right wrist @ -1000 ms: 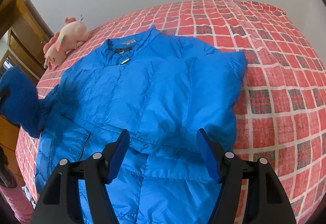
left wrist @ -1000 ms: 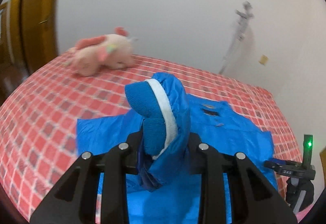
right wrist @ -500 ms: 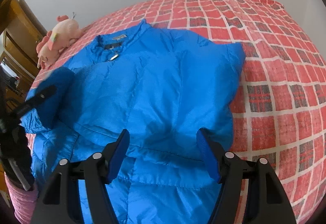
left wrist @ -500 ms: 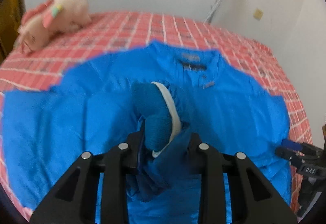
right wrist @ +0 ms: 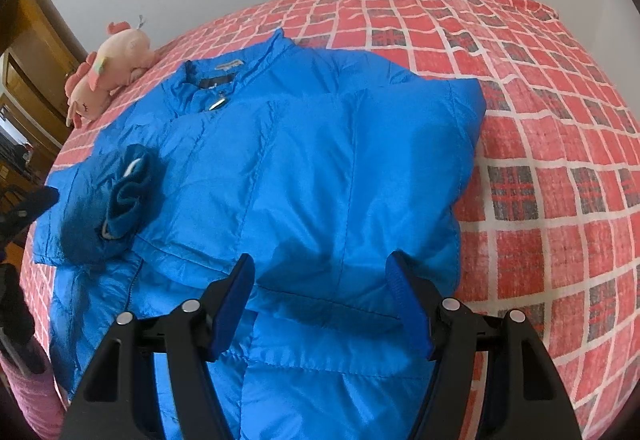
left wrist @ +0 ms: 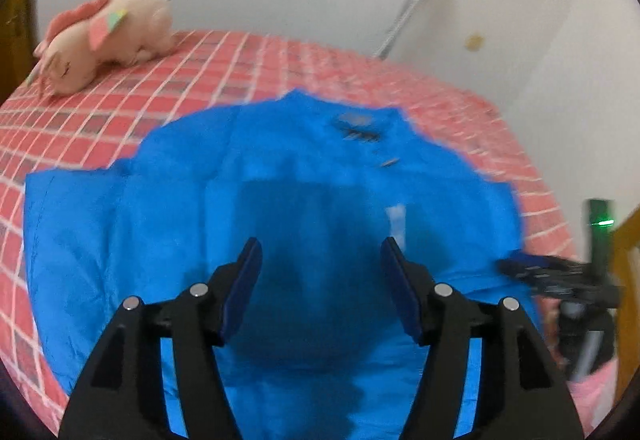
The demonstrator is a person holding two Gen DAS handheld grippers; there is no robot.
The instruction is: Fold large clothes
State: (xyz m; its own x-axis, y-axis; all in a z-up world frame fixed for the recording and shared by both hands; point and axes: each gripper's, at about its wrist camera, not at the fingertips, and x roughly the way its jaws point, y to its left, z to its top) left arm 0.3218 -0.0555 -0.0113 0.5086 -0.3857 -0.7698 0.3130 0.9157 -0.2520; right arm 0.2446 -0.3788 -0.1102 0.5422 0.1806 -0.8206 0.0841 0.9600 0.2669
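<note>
Now I have both sets of jaws apart and empty, the left gripper [left wrist: 320, 272], whose jaws have just been opening, hanging over the dropped cuff [right wrist: 124, 196], while the jacket [right wrist: 320, 168] runs lengthwise away from the right gripper [right wrist: 320, 292], hem nearest.

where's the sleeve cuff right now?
In the right wrist view the sleeve cuff lies on the left part of the blue jacket, below the collar and the plush toy, released, near the left hand-held gripper.

The right gripper [right wrist: 320, 292] hangs over the jacket [right wrist: 304, 176], jaws apart with nothing clamped between them. Beyond the left finger lies the cuff [right wrist: 124, 196], on the jacket. Far past it sits a plush toy [right wrist: 108, 76] on the bedspread [right wrist: 560, 144].
</note>
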